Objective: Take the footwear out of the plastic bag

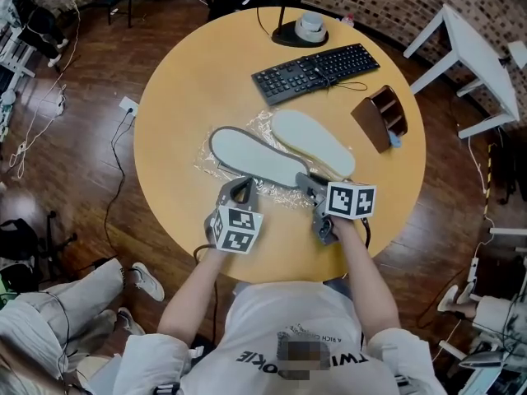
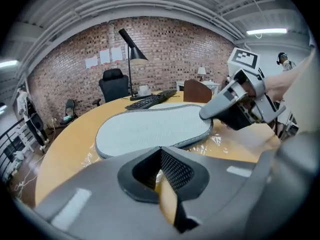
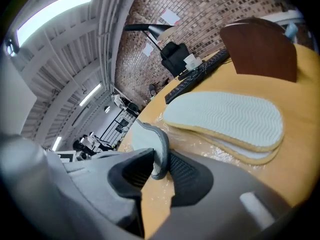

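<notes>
Head view first: two slippers lie sole-up on the crumpled plastic bag (image 1: pixel 216 167) in the middle of the tabletop (image 1: pixel 181 89). My right gripper (image 1: pixel 306 181) is at the near end of the grey-rimmed slipper (image 1: pixel 255 156). My left gripper (image 1: pixel 237 189) sits just beside it, at the bag's lower edge.

Left gripper view: my tips look closed together, with only a sliver of tabletop behind them. I can't tell whether any plastic is pinched there. I want this gripper holding the bag down.

Right gripper view: my jaws are part open. The grey rim stands between them, leaning on one pad and, I judge, not squeezed. The beige slipper (image 3: pixel 225 119) lies at centre right. I should bite deeper on that rim and close firmly. Then I draw the slipper out low, so the bag doesn't follow.
</notes>
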Action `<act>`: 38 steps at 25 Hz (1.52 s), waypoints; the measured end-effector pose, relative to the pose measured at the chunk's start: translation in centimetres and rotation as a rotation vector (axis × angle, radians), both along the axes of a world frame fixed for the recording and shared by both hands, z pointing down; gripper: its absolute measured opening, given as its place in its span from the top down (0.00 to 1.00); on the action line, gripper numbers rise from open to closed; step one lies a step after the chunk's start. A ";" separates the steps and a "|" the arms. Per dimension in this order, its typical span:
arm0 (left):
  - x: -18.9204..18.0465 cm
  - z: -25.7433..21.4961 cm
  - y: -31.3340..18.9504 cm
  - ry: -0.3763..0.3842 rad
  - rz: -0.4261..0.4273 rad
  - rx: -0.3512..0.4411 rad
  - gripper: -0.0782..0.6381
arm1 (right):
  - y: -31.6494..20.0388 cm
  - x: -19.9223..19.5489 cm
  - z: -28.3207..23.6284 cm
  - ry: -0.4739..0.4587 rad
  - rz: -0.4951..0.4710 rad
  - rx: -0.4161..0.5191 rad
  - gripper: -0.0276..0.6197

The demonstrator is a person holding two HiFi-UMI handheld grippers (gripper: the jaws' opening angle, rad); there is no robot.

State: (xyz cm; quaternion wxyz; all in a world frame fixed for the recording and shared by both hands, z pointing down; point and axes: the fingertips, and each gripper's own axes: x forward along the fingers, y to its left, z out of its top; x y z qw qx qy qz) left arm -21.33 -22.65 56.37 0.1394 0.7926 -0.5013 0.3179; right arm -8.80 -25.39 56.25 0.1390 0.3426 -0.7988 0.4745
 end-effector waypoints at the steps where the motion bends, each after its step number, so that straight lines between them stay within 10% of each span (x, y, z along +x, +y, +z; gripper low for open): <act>1: 0.1 -0.3 0.0 0.012 -0.005 0.004 0.88 | 0.0 0.2 0.1 0.045 -0.007 0.023 0.82; 14: 2.5 -3.2 0.6 0.068 -0.006 0.050 0.88 | 0.1 1.1 1.1 0.464 -0.098 0.254 0.70; 38: 19.7 -8.3 10.8 0.124 -0.219 0.191 0.88 | 12.2 11.7 -7.8 0.246 -0.250 0.537 0.70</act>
